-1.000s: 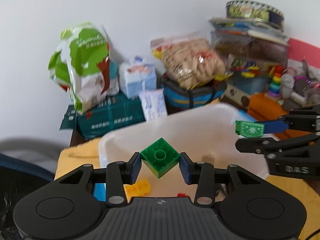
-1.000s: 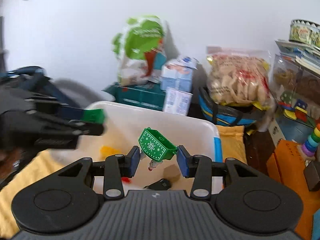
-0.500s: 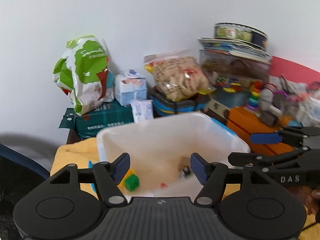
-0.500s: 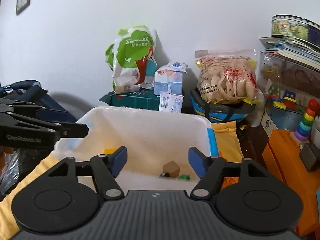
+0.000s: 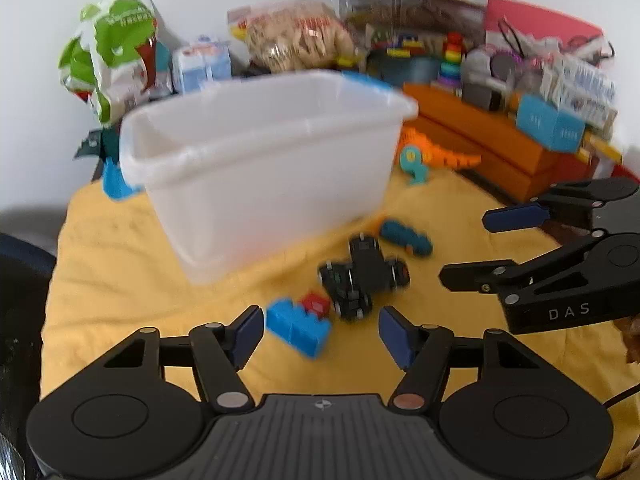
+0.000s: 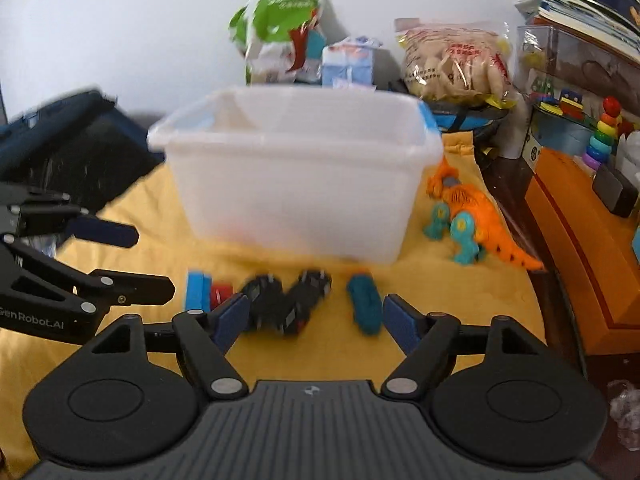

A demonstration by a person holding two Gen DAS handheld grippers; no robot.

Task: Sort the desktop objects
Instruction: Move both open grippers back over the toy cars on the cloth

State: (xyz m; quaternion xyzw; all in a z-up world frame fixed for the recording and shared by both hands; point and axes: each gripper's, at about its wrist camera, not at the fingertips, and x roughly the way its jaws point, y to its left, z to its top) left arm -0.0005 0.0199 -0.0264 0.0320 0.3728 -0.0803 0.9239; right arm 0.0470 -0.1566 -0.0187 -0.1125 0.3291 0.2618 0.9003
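Your left tongs and right tongs are both released, empty, low over the toys for the next pick. Blue brick, black cars lie lower centre; bin behind, upper centre.

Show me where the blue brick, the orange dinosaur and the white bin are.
blue brick (image 5: pixel 298 326), left wrist view, on its studded top.
orange dinosaur (image 6: pixel 476 208), right wrist view, on its back.
white bin (image 6: pixel 296 184), right wrist view, on its front wall.
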